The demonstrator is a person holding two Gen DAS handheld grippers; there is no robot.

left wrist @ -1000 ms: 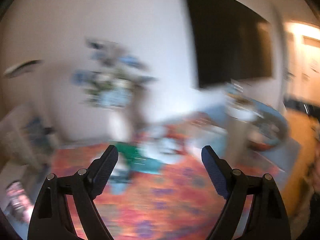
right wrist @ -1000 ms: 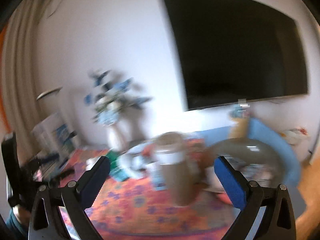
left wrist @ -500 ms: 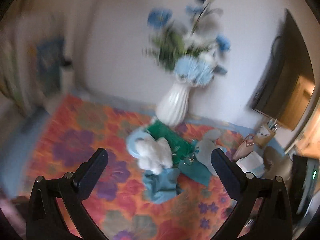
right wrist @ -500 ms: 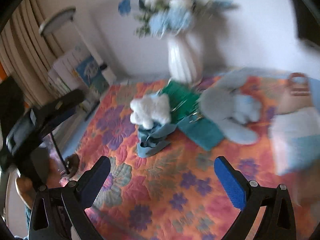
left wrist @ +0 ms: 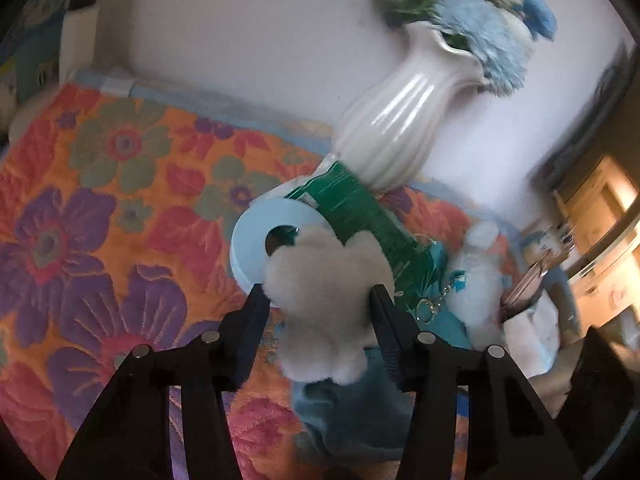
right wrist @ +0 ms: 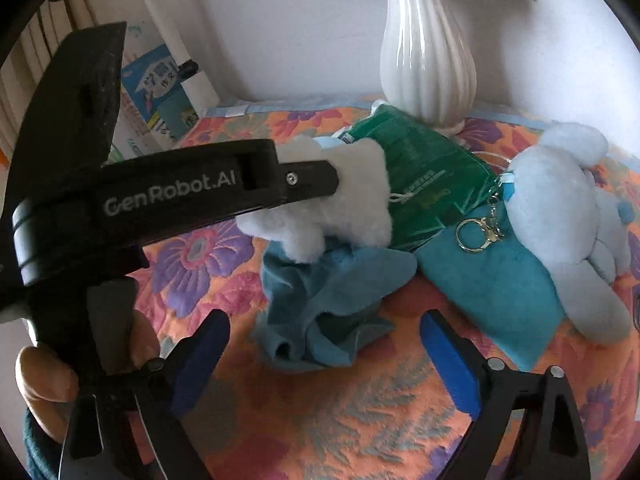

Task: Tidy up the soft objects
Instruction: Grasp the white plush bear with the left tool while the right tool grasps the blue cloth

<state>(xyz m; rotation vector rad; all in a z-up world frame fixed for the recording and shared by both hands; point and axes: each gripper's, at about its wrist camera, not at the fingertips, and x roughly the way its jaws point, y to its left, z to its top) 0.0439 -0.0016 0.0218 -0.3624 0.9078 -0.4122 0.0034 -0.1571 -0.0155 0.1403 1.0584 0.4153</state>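
My left gripper (left wrist: 316, 304) has its jaws half-spread and closing around the white plush toy (left wrist: 324, 304); both pads sit against its fluffy sides, though fur hides whether they press in yet. The toy lies on the crumpled blue cloth (right wrist: 328, 300), its long axis running roughly along my left gripper's line, away from me toward the white vase (right wrist: 428, 52). Behind it lie a pale blue tape roll (left wrist: 256, 236) and a green packet (right wrist: 416, 176). My right gripper (right wrist: 324, 352) has its jaws wide, easing inward, nothing between them; it hangs just over the cloth on the floral quilt (right wrist: 360, 420). A light blue plush dog (right wrist: 568, 216) lies on its side to the right.
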